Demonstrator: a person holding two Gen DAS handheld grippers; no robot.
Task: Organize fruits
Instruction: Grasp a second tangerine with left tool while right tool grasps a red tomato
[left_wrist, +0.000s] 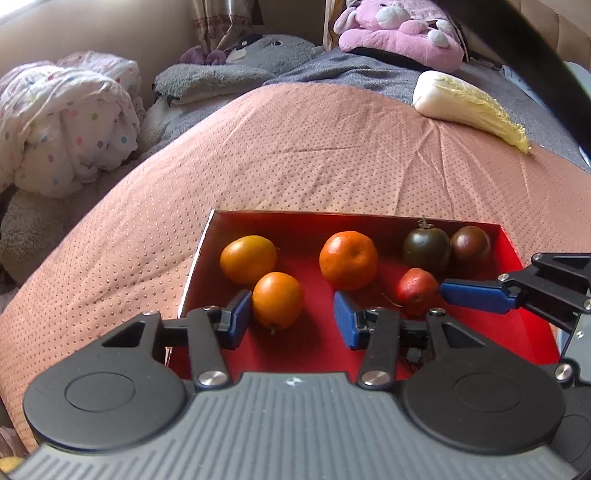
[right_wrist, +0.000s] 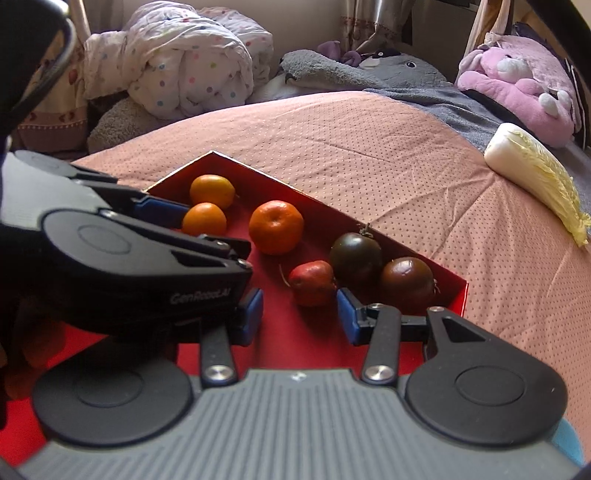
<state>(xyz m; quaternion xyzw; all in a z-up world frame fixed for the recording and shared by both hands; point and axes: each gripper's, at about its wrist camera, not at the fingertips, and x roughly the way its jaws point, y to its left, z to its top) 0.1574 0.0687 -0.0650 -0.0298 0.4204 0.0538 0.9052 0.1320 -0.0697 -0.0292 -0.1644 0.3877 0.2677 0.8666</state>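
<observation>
In the red tray (left_wrist: 532, 343) on the pink bedspread (left_wrist: 295, 155), the left gripper (left_wrist: 293, 314) hangs open beside a small orange (left_wrist: 277, 300); next a mandarin (left_wrist: 348, 259), then the right gripper (right_wrist: 300, 315), open before a red fruit (right_wrist: 312, 282), then two dark tomatoes (right_wrist: 355, 256)

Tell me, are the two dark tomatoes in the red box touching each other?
Cannot tell. In both views the stemmed dark tomato overlaps the other dark tomato, hiding any gap.
</observation>
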